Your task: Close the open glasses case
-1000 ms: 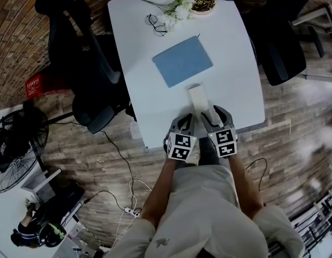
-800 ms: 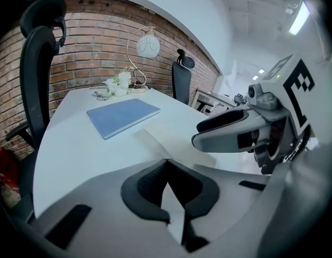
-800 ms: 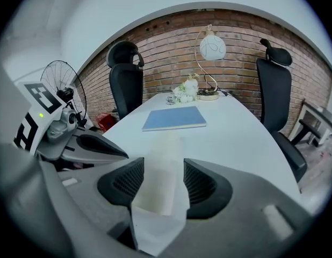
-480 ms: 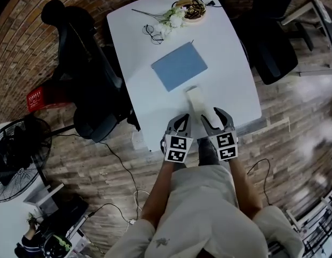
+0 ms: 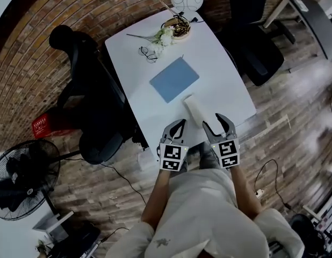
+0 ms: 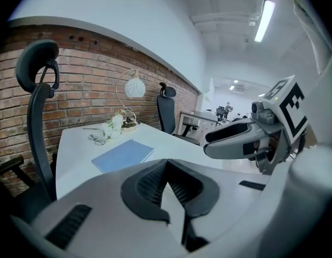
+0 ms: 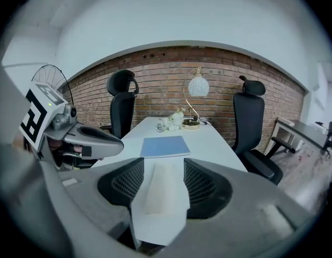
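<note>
White worktop (image 5: 219,74) beside a brick wall, glasses case (image 5: 195,110) near its front edge.
Head view: the case lies between a blue pad (image 5: 174,79) and the two grippers. Left gripper view: the left gripper (image 6: 166,163) has its jaw tips together, empty. Right gripper view: the right gripper (image 7: 163,161) has its jaws moderately apart, with the case ahead in the gap.

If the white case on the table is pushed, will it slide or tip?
The white case lies long and low, so it probably slides rather than tips. The table looks smooth, so it may skid or turn.
</note>
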A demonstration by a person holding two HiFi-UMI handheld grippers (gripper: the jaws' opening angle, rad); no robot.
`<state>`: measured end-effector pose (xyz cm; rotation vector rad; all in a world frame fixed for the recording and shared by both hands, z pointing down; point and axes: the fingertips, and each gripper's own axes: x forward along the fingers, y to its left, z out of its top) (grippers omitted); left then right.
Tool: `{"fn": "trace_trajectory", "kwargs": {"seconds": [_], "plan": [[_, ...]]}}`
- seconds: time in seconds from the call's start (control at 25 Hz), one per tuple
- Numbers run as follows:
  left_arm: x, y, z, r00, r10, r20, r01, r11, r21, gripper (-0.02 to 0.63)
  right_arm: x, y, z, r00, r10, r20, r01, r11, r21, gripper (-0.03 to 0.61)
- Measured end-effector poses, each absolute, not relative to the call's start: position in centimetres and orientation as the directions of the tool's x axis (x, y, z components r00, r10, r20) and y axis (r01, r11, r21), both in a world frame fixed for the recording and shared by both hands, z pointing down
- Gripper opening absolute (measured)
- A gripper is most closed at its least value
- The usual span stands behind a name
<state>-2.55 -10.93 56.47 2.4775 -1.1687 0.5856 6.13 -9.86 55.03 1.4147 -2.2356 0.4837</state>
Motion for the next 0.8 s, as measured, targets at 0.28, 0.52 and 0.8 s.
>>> {"fn": "trace_trajectory", "kwargs": {"seconds": [0.28, 0.52, 0.8], "plan": [[-3.4, -9.4, 53.0, 0.656, -0.62, 0.43, -0.718, -0.689, 0.1, 0.003, 6.4, -7.6, 52.0, -0.259, -0.836, 0.483, -0.956, 0.292, -0.008, 0.232], [-3.6, -9.3, 50.8, 0.703, -0.604, 0.375, -0.674, -0.735, 0.079, 0.003, 5.7, -6.1, 49.8, -0.192, -0.872, 0.451, -0.975, 0.222, 0.013, 0.232], [-3.3, -9.7, 49.0, 0.735, -0.591, 0.332, -0.642, -0.765, 0.059, 0.003, 5.8, -6.0, 48.2, -0.148, -0.893, 0.426, -0.982, 0.184, 0.046, 0.232]]}}
